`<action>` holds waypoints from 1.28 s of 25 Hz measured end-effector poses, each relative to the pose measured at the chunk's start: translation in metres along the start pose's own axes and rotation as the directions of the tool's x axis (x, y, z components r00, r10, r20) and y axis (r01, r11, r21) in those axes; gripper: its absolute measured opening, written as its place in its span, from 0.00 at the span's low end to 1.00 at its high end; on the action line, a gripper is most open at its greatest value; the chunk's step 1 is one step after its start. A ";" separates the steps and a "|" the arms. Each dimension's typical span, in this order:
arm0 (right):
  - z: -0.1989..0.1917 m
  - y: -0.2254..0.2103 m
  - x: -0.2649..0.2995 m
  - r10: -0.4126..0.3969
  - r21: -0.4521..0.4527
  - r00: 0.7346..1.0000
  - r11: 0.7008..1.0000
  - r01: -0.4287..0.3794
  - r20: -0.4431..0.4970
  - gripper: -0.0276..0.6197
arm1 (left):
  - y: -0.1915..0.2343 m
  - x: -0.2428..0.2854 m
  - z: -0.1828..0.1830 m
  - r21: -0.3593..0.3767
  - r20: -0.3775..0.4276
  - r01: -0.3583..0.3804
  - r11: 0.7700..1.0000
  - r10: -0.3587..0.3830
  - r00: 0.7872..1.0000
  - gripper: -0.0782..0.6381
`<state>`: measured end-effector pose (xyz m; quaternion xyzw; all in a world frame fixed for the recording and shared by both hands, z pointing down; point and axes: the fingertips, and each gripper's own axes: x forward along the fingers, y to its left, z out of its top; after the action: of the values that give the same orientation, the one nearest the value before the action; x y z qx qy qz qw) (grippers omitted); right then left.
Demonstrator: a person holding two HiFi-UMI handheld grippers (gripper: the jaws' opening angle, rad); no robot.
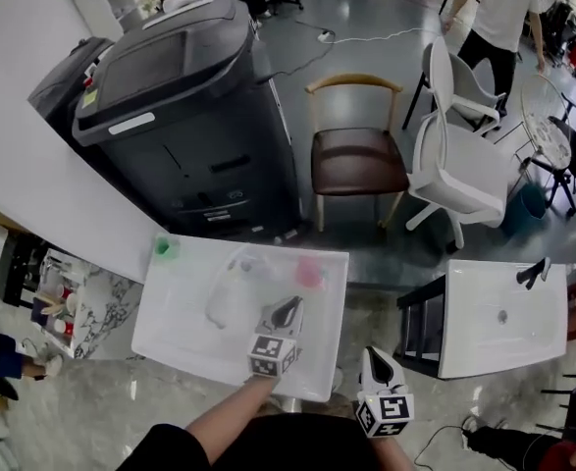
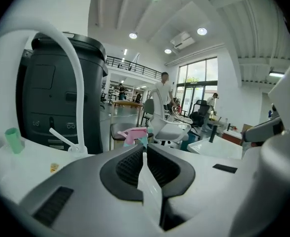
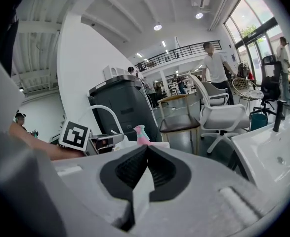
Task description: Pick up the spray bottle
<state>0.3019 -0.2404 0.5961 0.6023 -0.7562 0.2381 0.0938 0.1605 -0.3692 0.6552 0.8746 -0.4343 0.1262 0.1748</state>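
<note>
Head view: looking down on white worktop [image 1: 180, 327] in office; finding spray bottle [image 1: 309, 273] standing just beyond left gripper [image 1: 289, 309], right gripper [image 1: 374, 359] off to side.
Left gripper view: showing jaws together, empty, pointing at bottle.
Right gripper view: showing jaws together, empty; seeing bottle on worktop, ungripped, pickup not done.

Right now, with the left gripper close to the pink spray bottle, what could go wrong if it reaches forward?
1. The left gripper has its jaws together; pushed ahead like this, it would likely knock the spray bottle over instead of grasping it.
2. The bottle stands near the far rim of the white sink top, so a nudge might send it off.
3. The white faucet arches just left of the path and could be clipped.
</note>
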 end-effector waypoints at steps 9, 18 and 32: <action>0.008 -0.054 0.031 0.057 0.006 0.998 0.998 -0.057 -0.023 0.04 | 0.029 0.074 -0.022 -0.030 -0.078 -0.115 0.993 0.112 0.991 0.32; 0.000 -0.062 0.039 0.098 0.016 0.993 0.995 -0.097 -0.068 0.04 | 0.044 0.103 -0.037 -0.008 -0.120 -0.158 0.987 0.156 0.980 0.41; -0.005 -0.092 0.036 0.025 0.019 0.996 1.000 -0.024 -0.086 0.04 | 0.049 0.134 -0.022 0.042 -0.050 -0.142 0.989 0.144 0.988 0.46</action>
<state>0.3798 -0.2844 0.6390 0.5830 -0.7566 0.2718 0.1177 0.1989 -0.4830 0.7341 0.8407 -0.4885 0.1698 0.1602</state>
